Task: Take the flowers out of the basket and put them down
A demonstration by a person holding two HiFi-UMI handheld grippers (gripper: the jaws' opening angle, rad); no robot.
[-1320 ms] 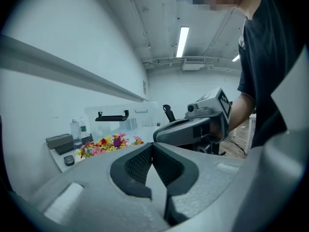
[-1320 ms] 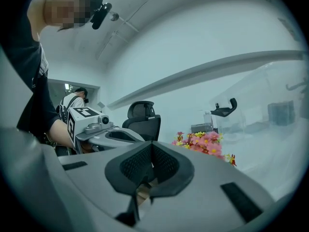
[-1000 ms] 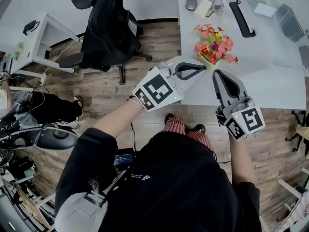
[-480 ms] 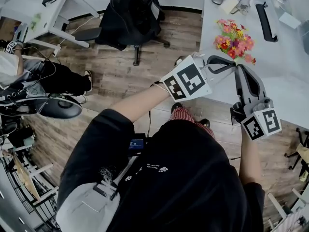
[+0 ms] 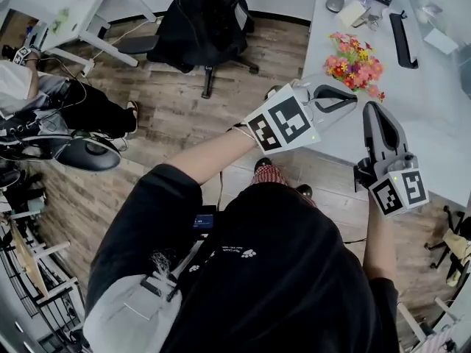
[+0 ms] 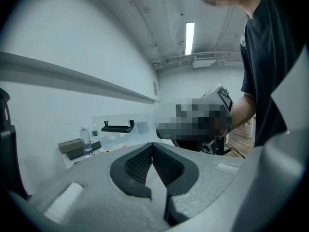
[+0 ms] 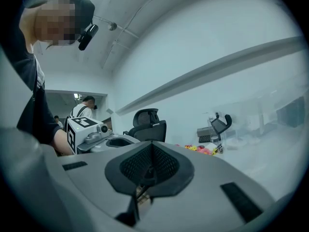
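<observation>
- Two grippers up: left gripper (image 5: 352, 101) and right gripper (image 5: 372, 109), each with jaws pressed fully together and nothing between the pads.
- Left gripper: held over the near edge of the white bench (image 5: 434, 120), tip pointing right, close beside the right gripper's tip. Holds nothing.
- Right gripper: just right of the left one, tip pointing far. Holds nothing.
- Flowers (image 5: 355, 63): pink, orange and yellow bunch standing on the bench, just beyond both tips, untouched.
- Black office chair (image 5: 210, 17): far left, on the wood floor (image 5: 184, 123).
</observation>
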